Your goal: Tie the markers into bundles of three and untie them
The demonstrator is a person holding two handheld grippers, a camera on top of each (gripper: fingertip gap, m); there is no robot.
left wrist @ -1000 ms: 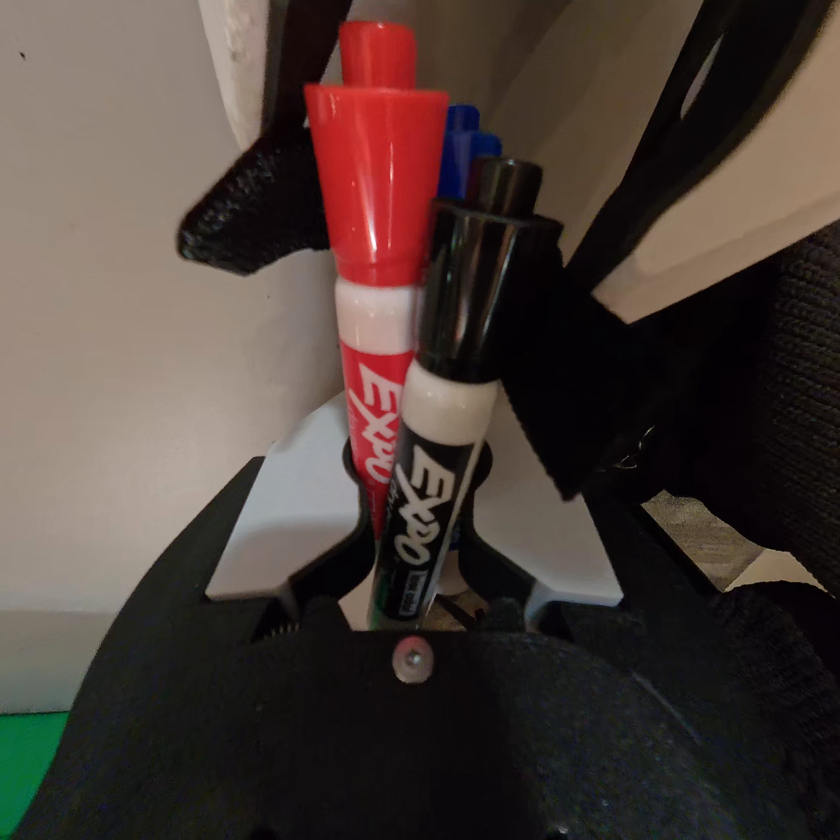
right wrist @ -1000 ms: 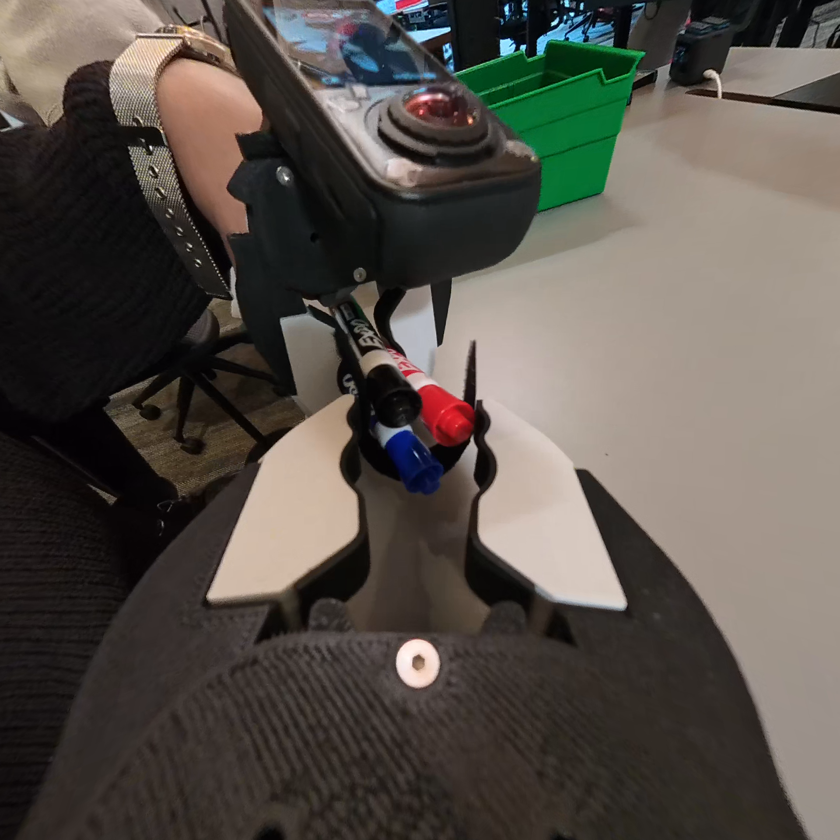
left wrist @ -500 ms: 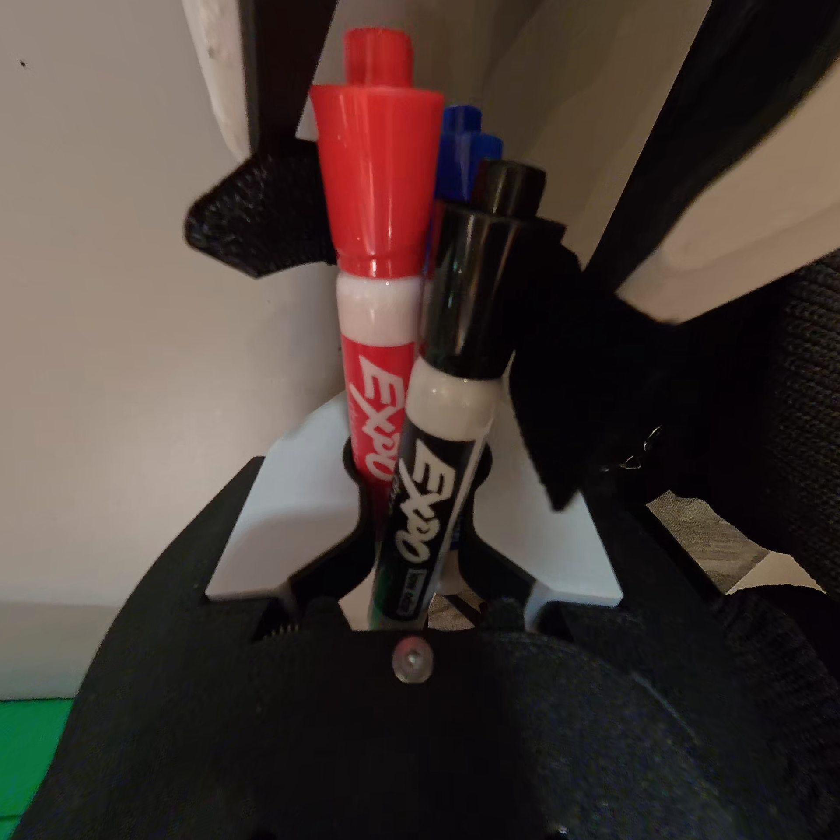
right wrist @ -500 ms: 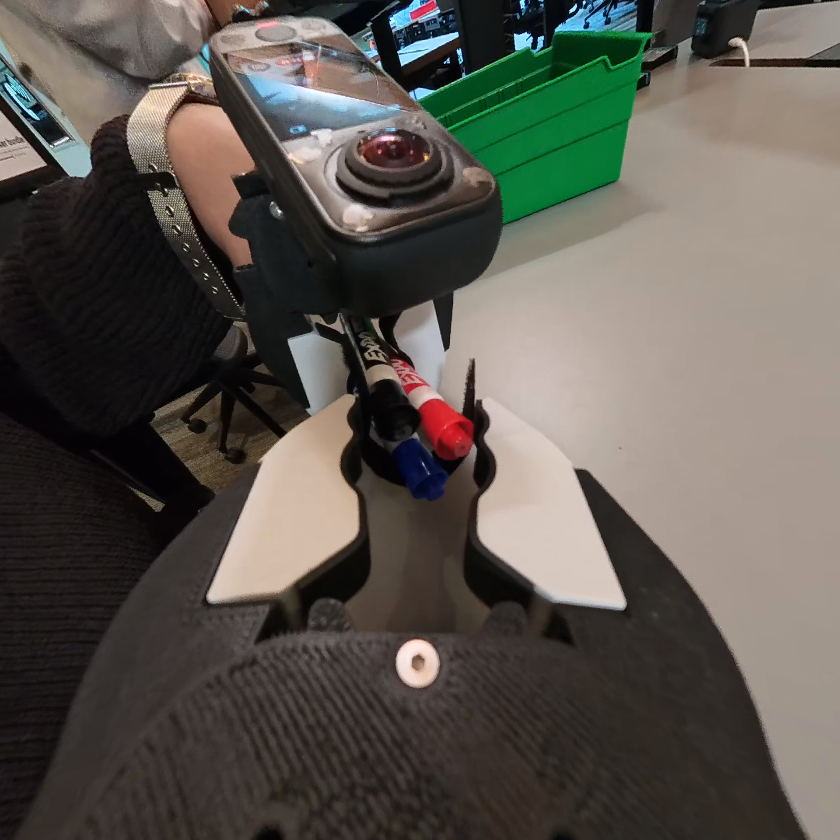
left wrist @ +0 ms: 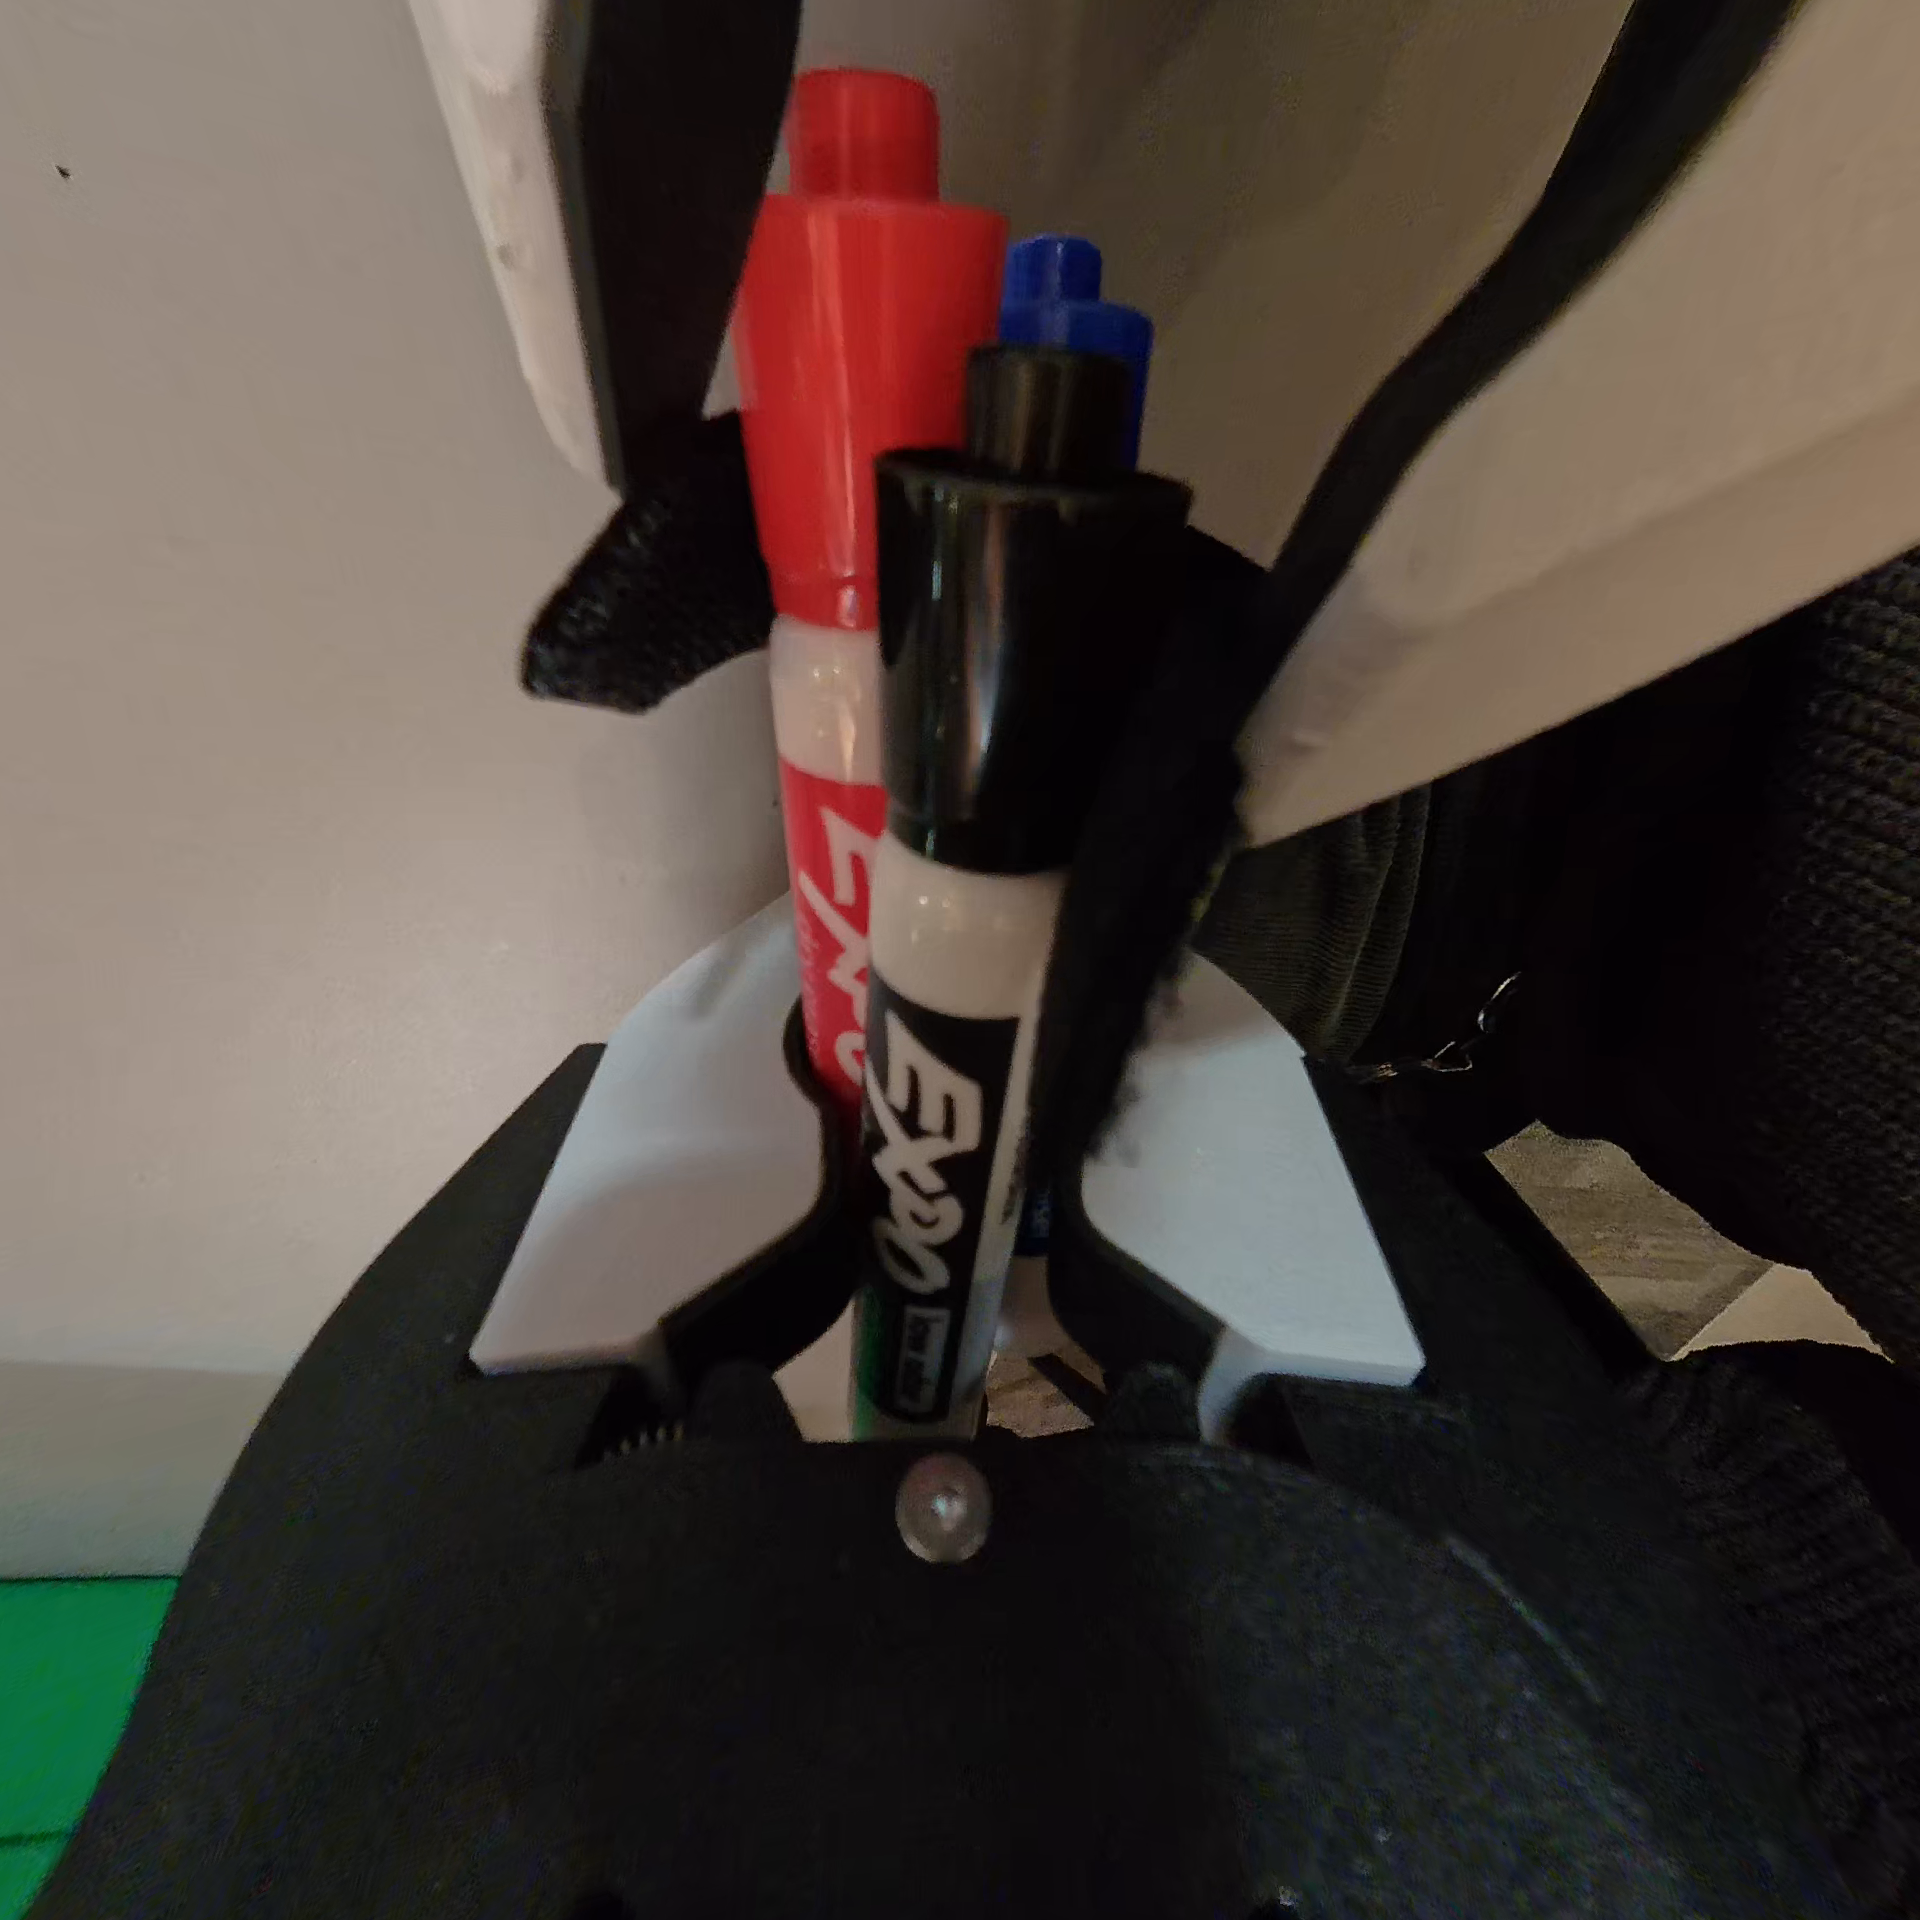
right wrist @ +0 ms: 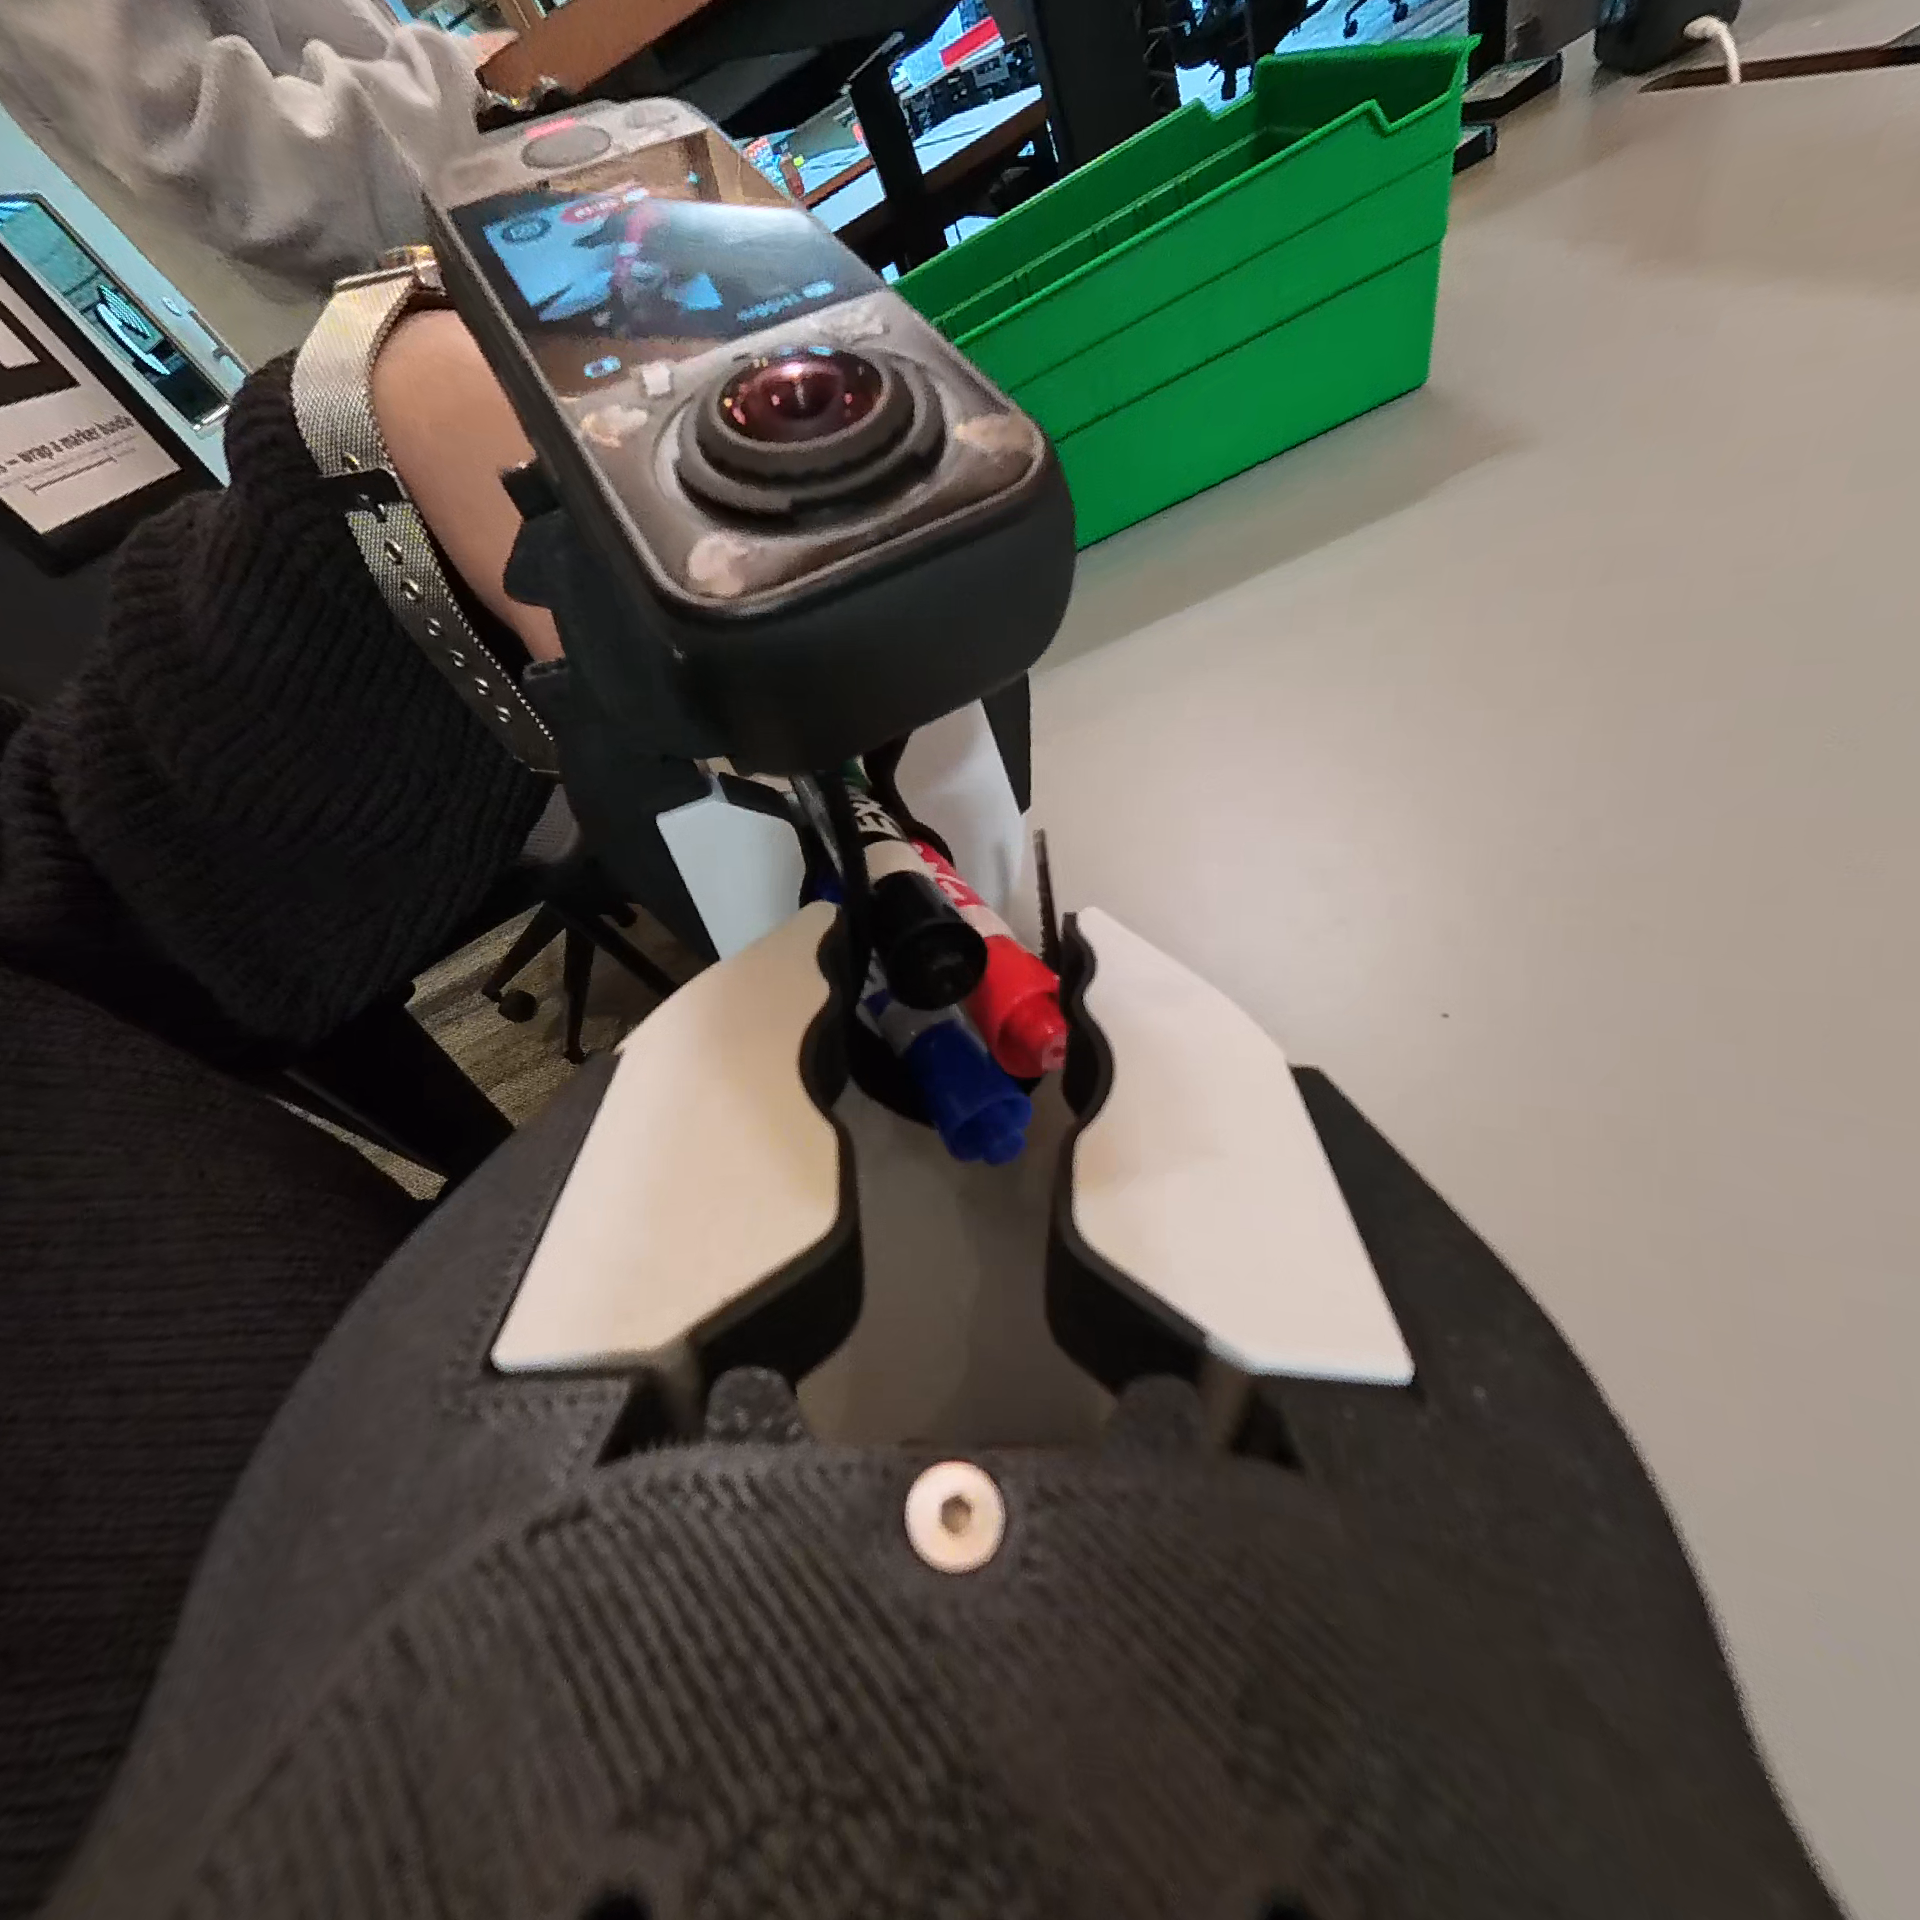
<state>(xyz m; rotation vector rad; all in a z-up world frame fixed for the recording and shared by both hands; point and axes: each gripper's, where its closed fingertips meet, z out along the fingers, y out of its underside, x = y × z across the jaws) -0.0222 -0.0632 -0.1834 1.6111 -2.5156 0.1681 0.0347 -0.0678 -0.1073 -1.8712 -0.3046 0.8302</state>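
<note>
- The left gripper (left wrist: 940, 1101) jaws clench three markers (left wrist: 935, 831) above the desk (right wrist: 1558, 727).
- The right gripper (right wrist: 948, 997) jaws surround their caps, not clenched.
- Advice: pull the black strap (left wrist: 1153, 831) snug, keeping the markers parallel.

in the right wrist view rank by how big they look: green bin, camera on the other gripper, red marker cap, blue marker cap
1. camera, though it sits nearer than the bin
2. green bin
3. red marker cap and blue marker cap look alike; no ranking
</note>
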